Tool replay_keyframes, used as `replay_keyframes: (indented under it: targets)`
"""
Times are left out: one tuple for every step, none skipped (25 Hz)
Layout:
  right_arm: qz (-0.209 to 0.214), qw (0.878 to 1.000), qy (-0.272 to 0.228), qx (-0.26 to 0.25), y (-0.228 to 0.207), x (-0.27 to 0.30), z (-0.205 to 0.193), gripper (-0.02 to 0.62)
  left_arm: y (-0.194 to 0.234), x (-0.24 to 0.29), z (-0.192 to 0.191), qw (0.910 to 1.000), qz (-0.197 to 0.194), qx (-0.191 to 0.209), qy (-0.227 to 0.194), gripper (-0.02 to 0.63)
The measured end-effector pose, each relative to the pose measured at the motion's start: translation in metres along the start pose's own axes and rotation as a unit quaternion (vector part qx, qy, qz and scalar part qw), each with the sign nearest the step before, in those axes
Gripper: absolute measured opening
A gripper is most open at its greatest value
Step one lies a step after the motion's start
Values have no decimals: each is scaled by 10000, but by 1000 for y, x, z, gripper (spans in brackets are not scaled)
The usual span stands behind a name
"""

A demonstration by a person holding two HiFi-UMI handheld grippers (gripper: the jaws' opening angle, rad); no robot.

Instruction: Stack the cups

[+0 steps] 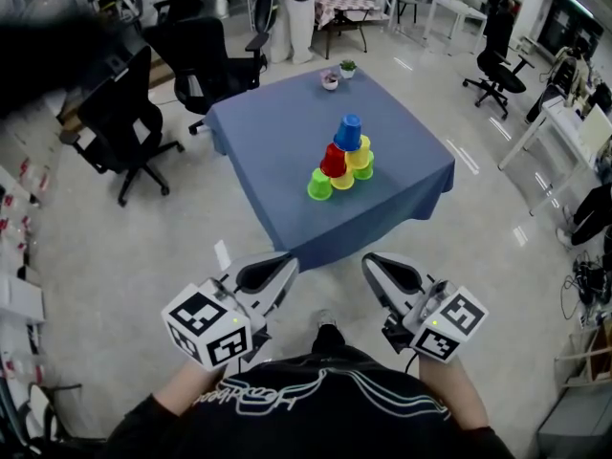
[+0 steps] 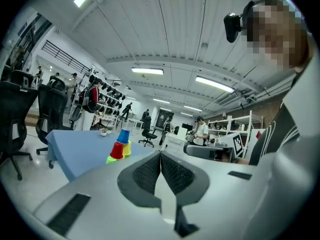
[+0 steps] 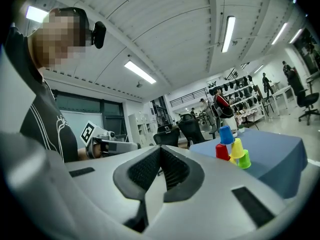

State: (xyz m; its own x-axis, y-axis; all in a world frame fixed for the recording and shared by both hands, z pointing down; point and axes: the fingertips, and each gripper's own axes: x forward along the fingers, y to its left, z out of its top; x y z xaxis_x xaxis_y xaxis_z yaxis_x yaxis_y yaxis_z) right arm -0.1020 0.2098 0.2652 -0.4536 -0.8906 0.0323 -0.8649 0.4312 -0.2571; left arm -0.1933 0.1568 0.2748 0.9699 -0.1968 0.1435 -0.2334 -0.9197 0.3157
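Observation:
A pyramid of upturned plastic cups stands on the blue-clothed table (image 1: 277, 151): a blue cup (image 1: 348, 132) on top, a red cup (image 1: 334, 161) and yellow cups under it, green cups (image 1: 318, 185) at the base. The same pyramid shows small in the left gripper view with its blue cup (image 2: 123, 136) and in the right gripper view with its blue cup (image 3: 226, 134). My left gripper (image 1: 284, 265) and right gripper (image 1: 371, 264) are held near my body, well short of the table, both shut with nothing between the pads.
Two small pots (image 1: 338, 75) sit at the table's far edge. Black office chairs (image 1: 129, 122) stand left of the table and another chair (image 1: 497, 65) at the far right. Desks and shelves line the room's sides; people stand in the background.

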Motion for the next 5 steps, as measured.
replay_keyframes:
  targets:
    - [5,10000,11,-2,0,0,-1,26,1,0,-1,10000,20,-11,10,25]
    - [9,10000,22,5,0,0,-1,26,1,1,-1,10000,35,-22,24,25]
    - [11,10000,33,15,-1,0,-2,26,2,1,-2,10000,44,-31,39,25]
    - [13,10000,45,27,-1,0,-2,26,2,2,-2,10000,50,-41,52,25]
    - [14,10000,57,38,-1,0,-3,26,2,2,-2,10000,53,-50,65,25]
